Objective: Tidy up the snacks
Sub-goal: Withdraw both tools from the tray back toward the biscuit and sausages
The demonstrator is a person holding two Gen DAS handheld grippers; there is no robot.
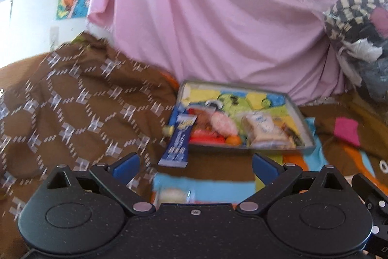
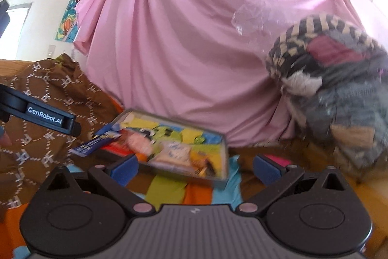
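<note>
**Snacks gathered in tray, both grippers empty**

Where the brown patterned blanket meets the pink sheet, a grey tray resting on the bed — snacks piled inside, too blurred to name one by one. Blue packet leaning over the tray's left rim, half out. Small pale packet lying on the bedcover just ahead of the left gripper. Left gripper spread wide, grasping nothing. Right gripper likewise released — hovering near the tray's front edge.
</note>
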